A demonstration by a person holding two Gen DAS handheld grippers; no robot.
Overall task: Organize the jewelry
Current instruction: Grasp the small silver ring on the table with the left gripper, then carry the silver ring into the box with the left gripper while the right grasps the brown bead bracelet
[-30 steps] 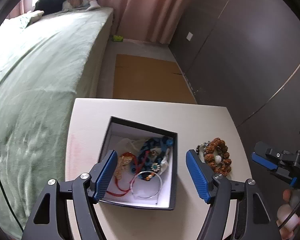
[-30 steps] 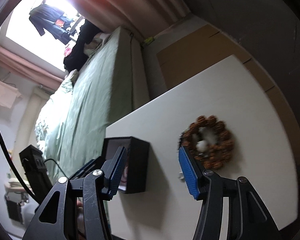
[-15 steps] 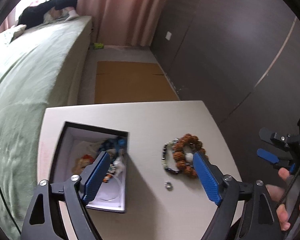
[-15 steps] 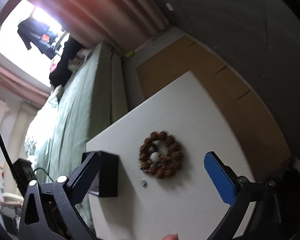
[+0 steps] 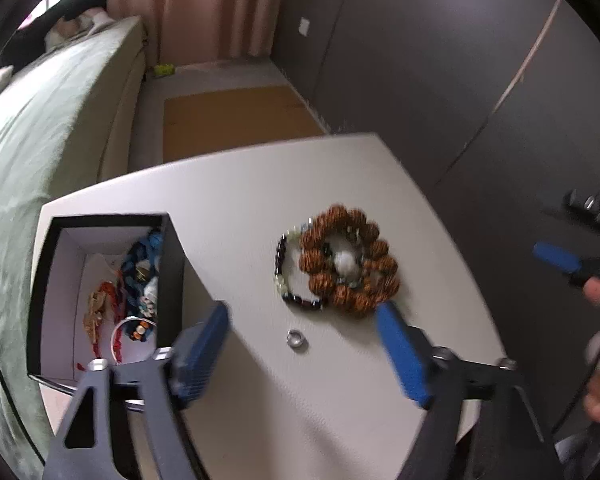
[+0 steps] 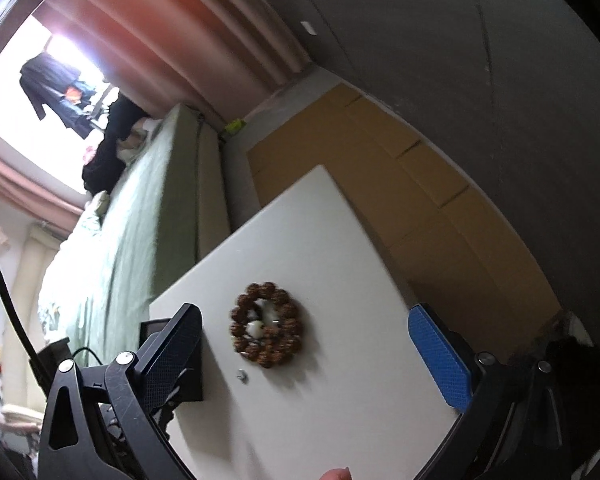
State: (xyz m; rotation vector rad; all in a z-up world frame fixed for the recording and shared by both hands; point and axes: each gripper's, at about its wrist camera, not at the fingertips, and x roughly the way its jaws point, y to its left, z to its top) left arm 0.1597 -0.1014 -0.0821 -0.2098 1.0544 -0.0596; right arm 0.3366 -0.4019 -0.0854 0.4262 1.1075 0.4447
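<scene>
With both hand-held grippers apart and empty, left (image 5: 302,350) just narrowing, right (image 6: 314,354) wide, we'd pinch the lower-centre ring (image 5: 295,338) by its rim: probably light, hard, slippery.

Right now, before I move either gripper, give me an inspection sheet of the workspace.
Surface: white table, bare around the jewelry.
Job's things: open black box with white lining holding mixed jewelry; brown beaded bracelet, dark bead bracelet and small silver ring loose on the table.
Clutter: nothing seen.
Grippers: left gripper open above the ring, jaws just closing, nothing between; right gripper wide open, empty.
Cables: black cable at the right view's left edge.
Surroundings: green bed, pink curtain, dark wardrobe.
</scene>
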